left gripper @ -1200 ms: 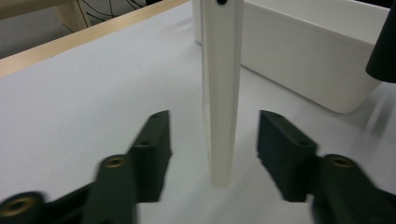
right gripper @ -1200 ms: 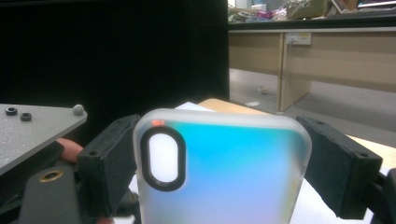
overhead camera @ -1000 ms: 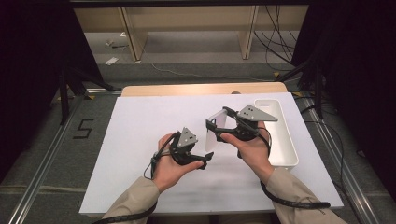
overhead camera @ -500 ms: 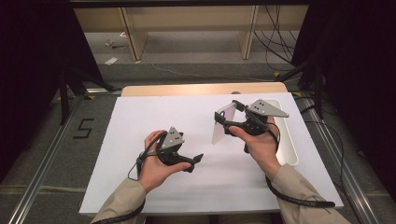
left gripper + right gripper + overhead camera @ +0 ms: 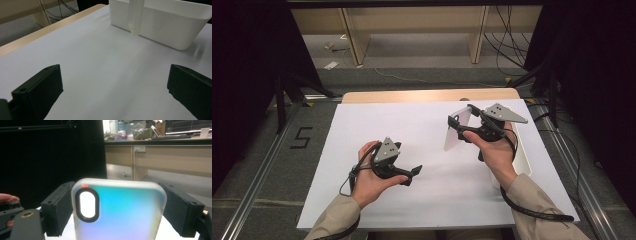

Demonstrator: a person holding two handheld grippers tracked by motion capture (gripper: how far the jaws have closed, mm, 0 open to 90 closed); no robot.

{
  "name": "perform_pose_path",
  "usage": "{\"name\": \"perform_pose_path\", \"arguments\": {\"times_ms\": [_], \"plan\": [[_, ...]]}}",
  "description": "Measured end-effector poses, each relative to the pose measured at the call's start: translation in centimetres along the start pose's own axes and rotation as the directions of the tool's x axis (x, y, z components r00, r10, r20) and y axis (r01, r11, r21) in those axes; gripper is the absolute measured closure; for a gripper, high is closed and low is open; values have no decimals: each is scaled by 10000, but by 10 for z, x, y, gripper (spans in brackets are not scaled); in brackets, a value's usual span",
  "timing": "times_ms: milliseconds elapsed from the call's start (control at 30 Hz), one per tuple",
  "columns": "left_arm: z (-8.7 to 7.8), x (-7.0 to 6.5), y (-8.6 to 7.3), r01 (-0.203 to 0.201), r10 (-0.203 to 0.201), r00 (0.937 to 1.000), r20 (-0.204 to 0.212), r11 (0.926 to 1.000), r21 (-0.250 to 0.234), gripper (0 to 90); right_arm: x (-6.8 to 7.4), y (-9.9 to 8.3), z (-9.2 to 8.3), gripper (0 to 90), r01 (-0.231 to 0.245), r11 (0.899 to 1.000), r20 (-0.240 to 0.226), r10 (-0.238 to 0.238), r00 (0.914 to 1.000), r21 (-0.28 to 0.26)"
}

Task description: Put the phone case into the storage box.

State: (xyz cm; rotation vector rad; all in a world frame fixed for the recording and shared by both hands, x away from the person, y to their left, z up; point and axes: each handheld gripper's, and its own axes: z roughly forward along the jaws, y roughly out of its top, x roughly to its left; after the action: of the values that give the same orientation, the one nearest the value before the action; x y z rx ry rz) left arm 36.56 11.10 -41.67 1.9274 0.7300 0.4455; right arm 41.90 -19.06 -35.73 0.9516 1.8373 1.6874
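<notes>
Fingers of right gripper (image 5: 460,125) clamp phone case (image 5: 457,130); left gripper (image 5: 416,171) fingers wide, empty.

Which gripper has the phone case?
The right gripper: its jaws clamp the translucent phone case by its side edges, held up off the white table. The left gripper is open with nothing between its jaws.

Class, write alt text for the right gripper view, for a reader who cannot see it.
A translucent phone case with an oval camera cutout stands upright, clamped at its sides between the right gripper's two black jaws. Behind it are a dark curtain and wooden desks across a grey floor.
</notes>
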Motion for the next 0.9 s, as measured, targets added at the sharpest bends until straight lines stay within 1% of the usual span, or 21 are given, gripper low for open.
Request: {"name": "perform_pose_path", "arguments": {"times_ms": [233, 267, 433, 900], "plan": [[-4, 2, -3, 57, -57, 10000, -30, 10000, -54, 0, -4, 3, -2, 181, -7, 10000, 148, 8, 9999, -60], [-5, 3, -3, 65, -65, 10000, -27, 10000, -59, 0, -4, 3, -3, 180, -71, 10000, 174, 72, 9998, -69], [-8, 5, -4, 119, -119, 9999, -12, 9999, -117, 0, -8, 4, -4, 181, -23, 10000, 309, 25, 9995, -62], [-13, 8, -9, 141, -142, 9999, -77, 9999, -57, 0, -16, 6, -7, 181, -53, 9999, 595, 61, 9982, -136]]}}
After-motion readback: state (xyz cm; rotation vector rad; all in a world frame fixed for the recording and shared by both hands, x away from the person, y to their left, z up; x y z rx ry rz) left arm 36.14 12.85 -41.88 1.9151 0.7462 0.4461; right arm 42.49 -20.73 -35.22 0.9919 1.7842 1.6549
